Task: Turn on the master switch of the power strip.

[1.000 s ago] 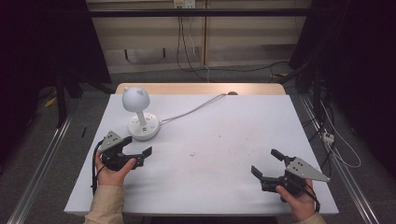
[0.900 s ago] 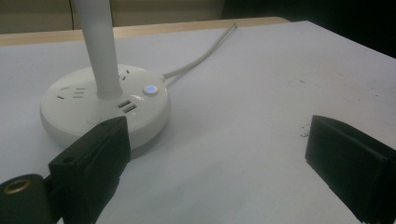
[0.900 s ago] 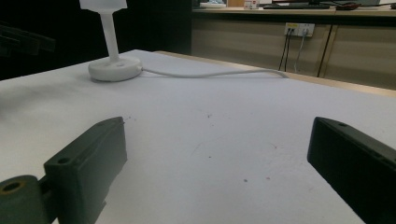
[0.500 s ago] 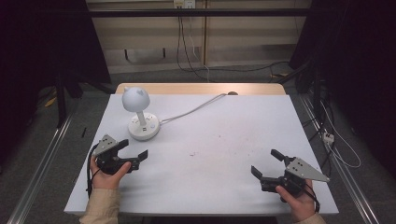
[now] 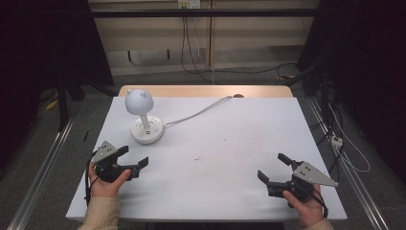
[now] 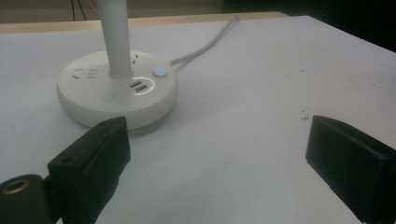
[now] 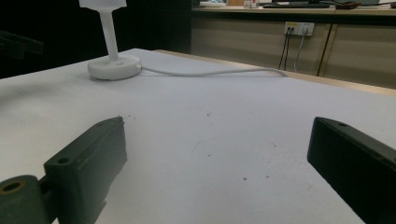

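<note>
Desk lamp (image 5: 143,117): near counter (image 5: 230,158) far-left corner, just beyond left gripper (image 5: 128,158). Glossy hard white plastic; round globe head, slim rigid stem, puck base (image 6: 116,93) with sockets, USB ports, lit button; cord (image 5: 196,115) trailing rearward. Probably light, slippery, top-heavy; best held at stem. Right gripper (image 5: 276,170) well apart. Fingers of both spread, empty.

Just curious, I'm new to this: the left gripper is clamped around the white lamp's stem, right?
No. The left gripper is open and empty, short of the lamp and touching nothing. The left gripper view shows its jaws spread wide, with the lamp's base beyond them.
</note>
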A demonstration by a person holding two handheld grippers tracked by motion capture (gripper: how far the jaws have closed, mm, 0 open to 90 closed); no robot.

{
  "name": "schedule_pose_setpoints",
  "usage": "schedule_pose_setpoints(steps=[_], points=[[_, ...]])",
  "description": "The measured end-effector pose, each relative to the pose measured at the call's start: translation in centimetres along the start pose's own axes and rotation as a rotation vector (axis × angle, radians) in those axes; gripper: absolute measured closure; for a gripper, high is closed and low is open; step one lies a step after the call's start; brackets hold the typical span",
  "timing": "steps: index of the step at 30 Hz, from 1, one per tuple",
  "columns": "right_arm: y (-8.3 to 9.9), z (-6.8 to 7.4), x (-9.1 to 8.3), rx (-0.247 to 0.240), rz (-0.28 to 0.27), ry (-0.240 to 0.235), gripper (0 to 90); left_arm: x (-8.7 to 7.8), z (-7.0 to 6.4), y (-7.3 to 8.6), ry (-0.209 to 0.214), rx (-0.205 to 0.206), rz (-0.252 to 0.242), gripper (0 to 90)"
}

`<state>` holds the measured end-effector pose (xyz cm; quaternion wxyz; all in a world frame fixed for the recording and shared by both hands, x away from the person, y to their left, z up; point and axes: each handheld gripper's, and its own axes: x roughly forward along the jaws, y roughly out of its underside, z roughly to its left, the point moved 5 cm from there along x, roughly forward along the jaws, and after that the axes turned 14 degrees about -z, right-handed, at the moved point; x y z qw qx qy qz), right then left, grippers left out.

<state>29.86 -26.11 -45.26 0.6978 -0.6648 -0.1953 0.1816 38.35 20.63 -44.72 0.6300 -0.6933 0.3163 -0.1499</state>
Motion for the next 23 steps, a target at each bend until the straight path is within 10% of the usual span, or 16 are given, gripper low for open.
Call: schedule_pose_setpoints(steps=[23], points=[[0.06,-0.10,-0.04,0.005,-0.001,0.002,4.1,-0.48,0.42,0.67,-0.020,0.013,0.020,6.2]])
